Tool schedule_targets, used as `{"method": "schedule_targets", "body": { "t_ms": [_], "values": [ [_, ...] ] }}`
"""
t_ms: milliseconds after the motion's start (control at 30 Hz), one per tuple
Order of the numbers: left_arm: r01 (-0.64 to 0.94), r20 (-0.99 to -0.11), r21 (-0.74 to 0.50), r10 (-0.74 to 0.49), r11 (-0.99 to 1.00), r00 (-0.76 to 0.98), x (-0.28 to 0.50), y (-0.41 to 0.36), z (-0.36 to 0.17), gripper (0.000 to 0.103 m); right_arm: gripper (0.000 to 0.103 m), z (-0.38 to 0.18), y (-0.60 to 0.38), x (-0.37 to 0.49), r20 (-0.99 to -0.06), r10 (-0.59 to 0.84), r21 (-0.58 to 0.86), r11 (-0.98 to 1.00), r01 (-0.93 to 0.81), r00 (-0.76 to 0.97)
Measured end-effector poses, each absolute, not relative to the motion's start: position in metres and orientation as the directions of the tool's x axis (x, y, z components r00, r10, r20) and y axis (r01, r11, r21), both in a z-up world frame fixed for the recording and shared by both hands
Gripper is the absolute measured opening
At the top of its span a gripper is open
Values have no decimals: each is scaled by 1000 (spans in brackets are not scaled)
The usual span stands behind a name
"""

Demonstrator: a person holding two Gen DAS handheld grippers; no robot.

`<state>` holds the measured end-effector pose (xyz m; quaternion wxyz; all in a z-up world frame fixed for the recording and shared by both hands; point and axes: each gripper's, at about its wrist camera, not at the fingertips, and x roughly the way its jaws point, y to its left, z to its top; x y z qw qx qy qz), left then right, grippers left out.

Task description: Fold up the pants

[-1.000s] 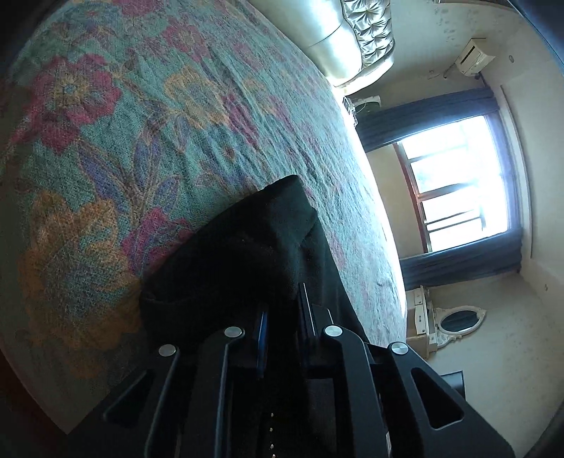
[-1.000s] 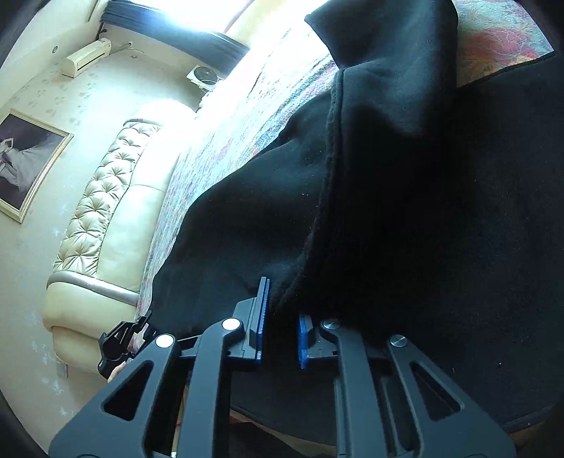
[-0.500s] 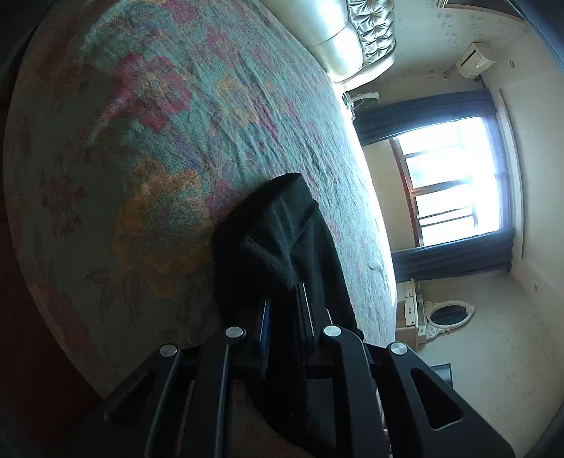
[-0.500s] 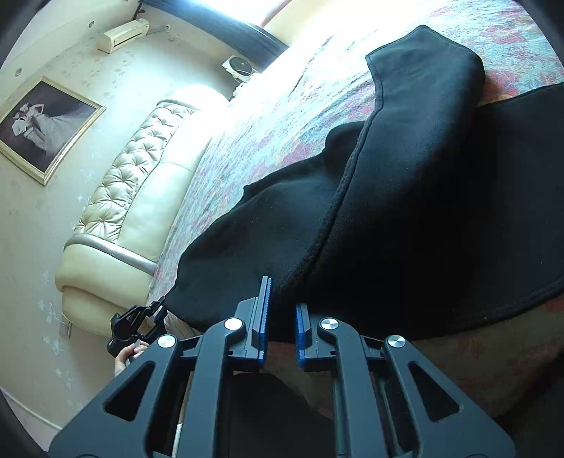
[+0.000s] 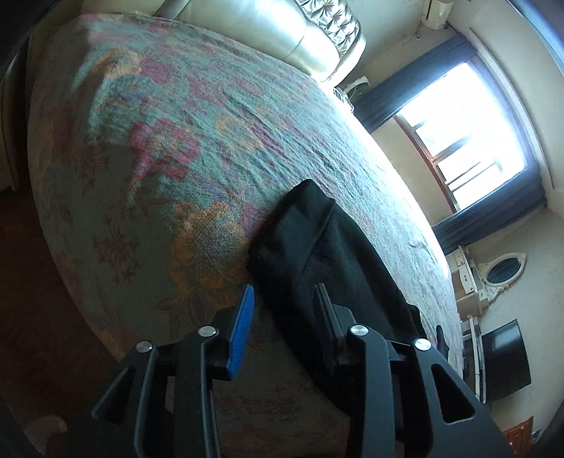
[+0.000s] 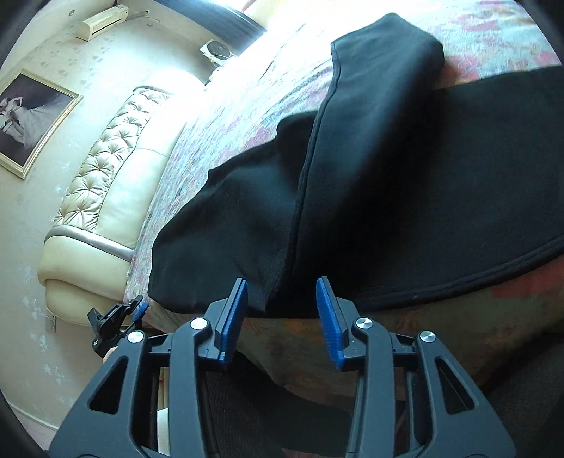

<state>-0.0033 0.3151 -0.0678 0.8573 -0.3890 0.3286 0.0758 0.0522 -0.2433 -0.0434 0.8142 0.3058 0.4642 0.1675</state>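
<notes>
Floral bedspread (image 5: 197,148) in teal, pink and orange covers the bed, with a cream tufted headboard (image 5: 282,31) at its far end and a bright window (image 5: 472,119) framed by dark curtains (image 5: 490,225) beyond it. On the near edge of the bed lie the black pants (image 6: 405,183), folded over themselves so that one layer with a stitched seam crosses on top of the other; in the right wrist view they spread across most of the bedspread near the camera, and their lower hem runs along the mattress edge. The left hand-held gripper (image 5: 283,304) has its jaws spread wide apart, holding nothing, with the narrow end of the pants (image 5: 310,246) lying on the bedspread between and just ahead of the fingers. The right hand-held gripper (image 6: 282,303) is likewise spread open and empty, its blue pads (image 6: 326,317) standing on either side of the folded edge of the pants, just short of the cloth. In the right wrist view a framed picture (image 6: 28,116) hangs on the pale wall above the headboard, and an air conditioner (image 6: 102,21) sits high on the wall. A dark screen (image 5: 504,359) and an oval mirror (image 5: 502,271) stand against the far wall in the left wrist view.
</notes>
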Motion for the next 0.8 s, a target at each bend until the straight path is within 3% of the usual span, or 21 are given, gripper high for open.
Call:
{"method": "schedule_targets", "body": {
  "t_ms": [33, 100, 133, 267, 333, 400, 500, 700, 800],
  "values": [
    [-356, -610, -604, -126, 713, 783, -2, 305, -58, 60, 44, -31, -249, 62, -655, 529, 630, 776, 4, 539],
    [-276, -571, -614, -175, 740, 802, 6, 280, -43, 63, 61, -8, -261, 90, -670, 462, 565, 825, -4, 580],
    [-239, -558, -624, -209, 744, 803, 12, 264, -37, 70, 63, 0, -266, 111, -687, 429, 529, 848, -1, 587],
    [-94, -500, -694, -384, 714, 776, 38, 185, -33, 71, 63, 14, -273, 218, -766, 260, 340, 940, 28, 588],
    [-55, -501, -716, -458, 696, 734, 51, 144, -40, 72, 58, 11, -268, 270, -803, 173, 251, 966, 59, 570],
    [-28, -500, -745, -530, 667, 685, 62, 112, -52, 72, 45, -2, -256, 319, -855, 78, 127, 990, 60, 513],
    [-41, -511, -781, -600, 624, 616, 71, 78, -75, 72, 45, -30, -243, 366, -904, -26, 14, 996, 91, 427],
    [-63, -527, -792, -627, 607, 574, 69, 67, -97, 72, 46, -79, -226, 408, -922, -201, -177, 979, 99, 330],
    [-67, -521, -797, -627, 600, 579, 66, 71, -95, 72, 46, -89, -232, 415, -929, -201, -176, 979, 106, 312]
  ]
}}
